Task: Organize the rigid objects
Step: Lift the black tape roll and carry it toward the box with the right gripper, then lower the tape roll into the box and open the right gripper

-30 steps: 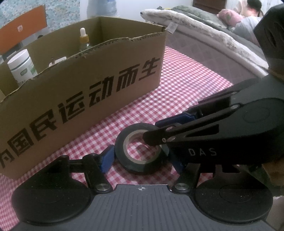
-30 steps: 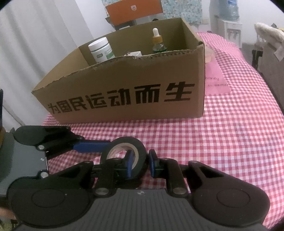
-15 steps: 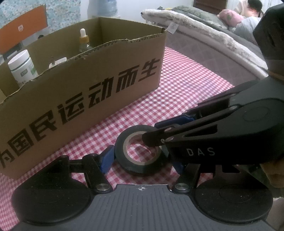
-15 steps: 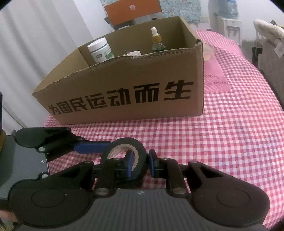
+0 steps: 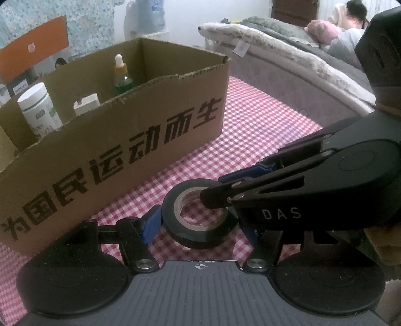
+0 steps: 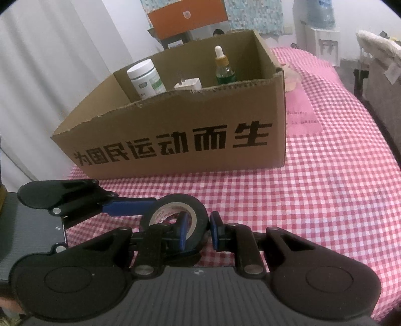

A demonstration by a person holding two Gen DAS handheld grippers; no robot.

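Low in the right wrist view, the right gripper (image 6: 196, 232) is pinched nearly closed on the wall of a black tape roll (image 6: 175, 218), one blue pad inside the pale core and the other against the outer rim. The roll stands tilted above the tablecloth, at lower centre of the frame. From the left edge, the left gripper (image 6: 130, 207) reaches in, its blue finger touching the roll's left side.

In the left wrist view, the left gripper (image 5: 200, 222) stands about half open, the tape roll (image 5: 198, 220) between its blue fingers (image 5: 150, 223); the left pad touches the roll, while the right pad is hidden behind the right gripper (image 5: 213, 198), which enters from the right of the frame.

Beneath lies a red and white checked tablecloth (image 6: 313, 200). Just beyond the roll stands an open cardboard box (image 6: 175, 140) printed with black characters. Inside it stand a white jar (image 6: 146, 80), a small white block (image 6: 189, 84) and a green dropper bottle (image 6: 224, 66). Beyond are a white curtain at upper left, an orange box (image 6: 185, 15), and, in the left wrist view, a bed (image 5: 288, 65) at upper right with a person (image 5: 351, 27) on it.
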